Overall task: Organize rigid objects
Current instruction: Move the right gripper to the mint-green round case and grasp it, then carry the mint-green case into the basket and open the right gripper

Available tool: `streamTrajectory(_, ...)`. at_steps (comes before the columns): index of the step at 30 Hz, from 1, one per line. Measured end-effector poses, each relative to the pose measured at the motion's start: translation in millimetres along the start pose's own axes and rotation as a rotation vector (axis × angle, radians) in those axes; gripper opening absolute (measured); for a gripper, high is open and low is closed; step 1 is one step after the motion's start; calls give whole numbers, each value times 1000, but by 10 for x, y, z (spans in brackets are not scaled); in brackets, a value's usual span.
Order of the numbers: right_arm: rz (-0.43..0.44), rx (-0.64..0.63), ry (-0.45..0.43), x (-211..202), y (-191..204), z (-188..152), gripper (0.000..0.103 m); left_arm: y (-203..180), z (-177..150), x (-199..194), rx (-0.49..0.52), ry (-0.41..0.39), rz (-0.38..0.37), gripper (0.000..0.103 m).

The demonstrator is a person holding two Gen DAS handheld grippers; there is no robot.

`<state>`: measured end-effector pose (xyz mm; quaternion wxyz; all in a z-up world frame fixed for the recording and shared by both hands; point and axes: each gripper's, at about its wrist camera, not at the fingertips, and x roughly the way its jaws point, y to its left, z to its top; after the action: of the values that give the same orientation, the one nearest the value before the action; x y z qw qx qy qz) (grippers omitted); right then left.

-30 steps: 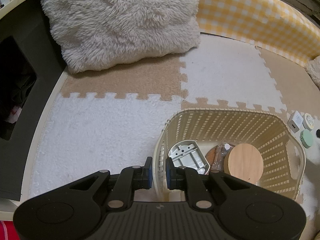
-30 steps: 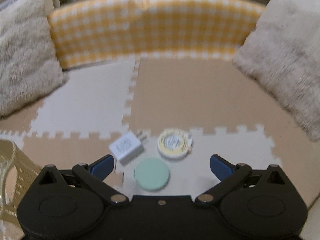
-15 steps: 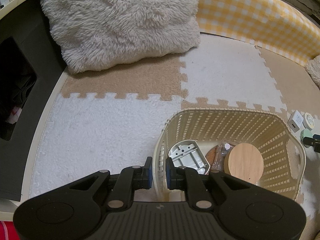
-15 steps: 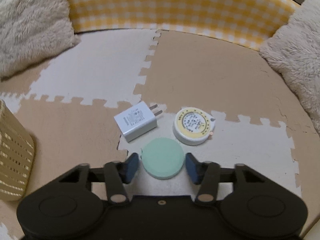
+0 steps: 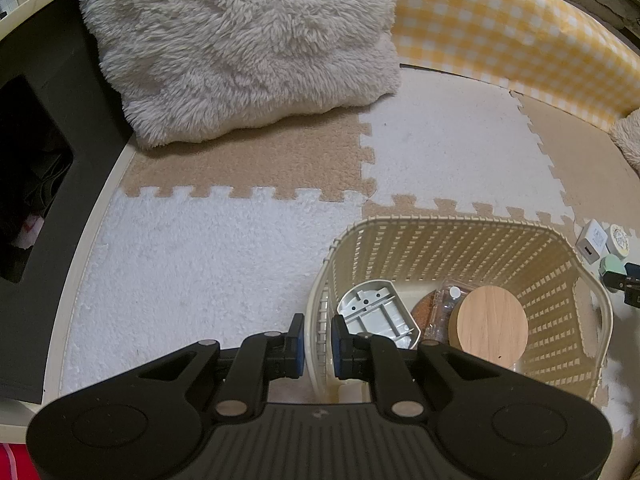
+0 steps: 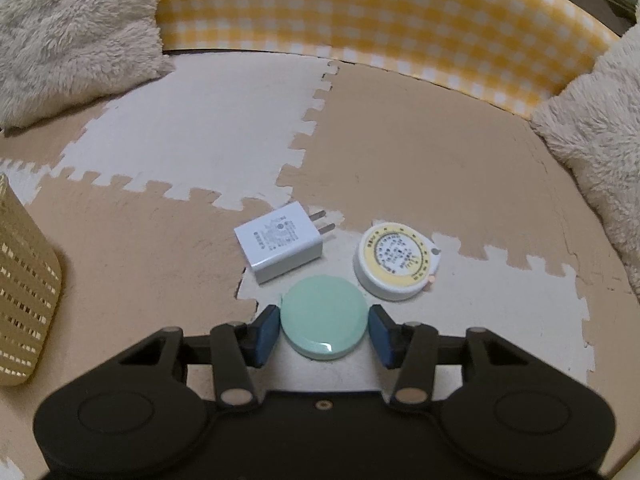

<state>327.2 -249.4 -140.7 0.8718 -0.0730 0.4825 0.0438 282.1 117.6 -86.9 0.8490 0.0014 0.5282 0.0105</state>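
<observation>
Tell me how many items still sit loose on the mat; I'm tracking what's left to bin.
3: white charger, tape measure right of it, green disc nearest, between the right gripper pads. Others may lie outside view.

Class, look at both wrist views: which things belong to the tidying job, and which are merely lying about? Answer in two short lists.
Part of the job:
- basket, its wall clamped by the left gripper
- green round case, pinched by the right gripper
- white charger
- tape measure
- wooden disc and grey bracket, in the basket

Just lying about:
- fluffy cushion
- checked bolster
- puzzle mat
</observation>
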Motion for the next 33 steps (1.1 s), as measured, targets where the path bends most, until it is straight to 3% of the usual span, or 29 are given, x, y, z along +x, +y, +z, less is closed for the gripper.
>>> streamTrajectory(8,14,9,-79,-223,26,102,50,0,0,0,1,0,1,14)
streamTrajectory(13,61,-5,-174,-545,199,208,50,-4,0,1,2,0,3,14)
streamTrajectory(24,259,-79,-325,-1308,841,261,50,-9,5,0,3,0,4,14)
streamTrajectory(28,341,-77,-328,-1458,1062,248,50,-13,6,-1,6,1,6,14)
streamTrajectory(33,426,-94,-268,-1443,1400,205,50,-17,12,3,10,1,9,14)
